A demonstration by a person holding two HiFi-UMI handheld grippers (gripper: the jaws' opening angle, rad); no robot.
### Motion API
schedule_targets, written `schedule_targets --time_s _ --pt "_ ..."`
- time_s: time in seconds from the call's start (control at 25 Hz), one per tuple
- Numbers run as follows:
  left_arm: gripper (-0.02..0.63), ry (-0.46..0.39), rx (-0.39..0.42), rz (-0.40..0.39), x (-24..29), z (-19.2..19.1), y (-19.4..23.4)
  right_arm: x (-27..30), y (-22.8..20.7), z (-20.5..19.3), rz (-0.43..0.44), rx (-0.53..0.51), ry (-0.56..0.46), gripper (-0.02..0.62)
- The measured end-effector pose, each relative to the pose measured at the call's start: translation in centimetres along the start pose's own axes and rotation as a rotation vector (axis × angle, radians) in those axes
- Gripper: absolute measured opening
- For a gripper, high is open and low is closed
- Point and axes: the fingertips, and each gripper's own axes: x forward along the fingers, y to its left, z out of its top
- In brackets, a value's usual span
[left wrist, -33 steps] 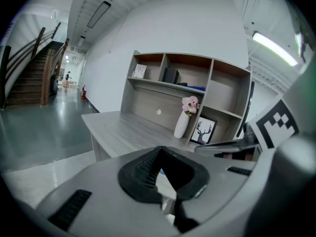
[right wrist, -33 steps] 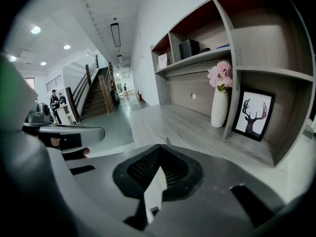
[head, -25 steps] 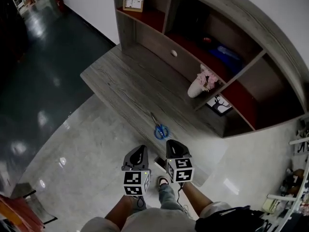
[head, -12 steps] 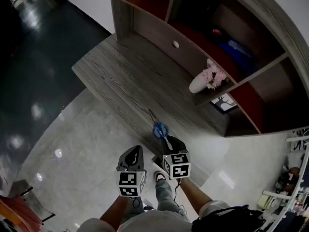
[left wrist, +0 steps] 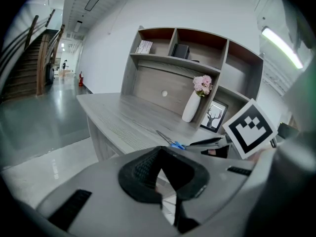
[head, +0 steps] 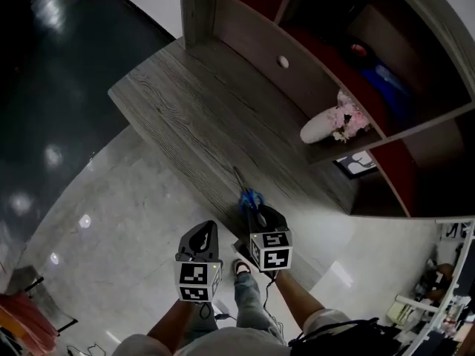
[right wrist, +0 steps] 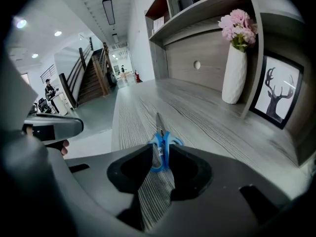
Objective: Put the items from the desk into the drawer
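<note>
1. Right tongs (right wrist: 160, 166) apart, jaws just opened; blue scissors (right wrist: 160, 141) lie flat near the desk (head: 189, 117) front edge, handles between the jaws, not gripped.
2. Left tongs (left wrist: 165, 176) together, empty.
3. Risk: thin, flat handles could slip and skid off the edge. Drawer (head: 256, 41) is shut.

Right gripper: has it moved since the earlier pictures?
Yes. The right gripper has moved up to the scissors at the desk edge; its jaws have just been opening, the handles between them.

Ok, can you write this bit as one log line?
right gripper: open, jaws just been opening, scissors handles between them, ungripped | scissors: flat on desk | left gripper: shut, empty
</note>
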Motion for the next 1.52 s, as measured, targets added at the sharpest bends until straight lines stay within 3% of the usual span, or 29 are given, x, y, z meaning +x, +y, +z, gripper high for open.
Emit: schedule_targets --time_s 0.68,1.52 --pt "-0.003 0.059 -0.038 -0.009 1.5 -2.6 0.6 2.3 -0.6 -0.8 -0.02 -0.048 0.057 0.104" --pt "-0.003 0.04 -0.051 0.004 1.2 -2.8 0.9 2.3 -0.7 -0.9 -0.039 -0.021 0.077 0.077"
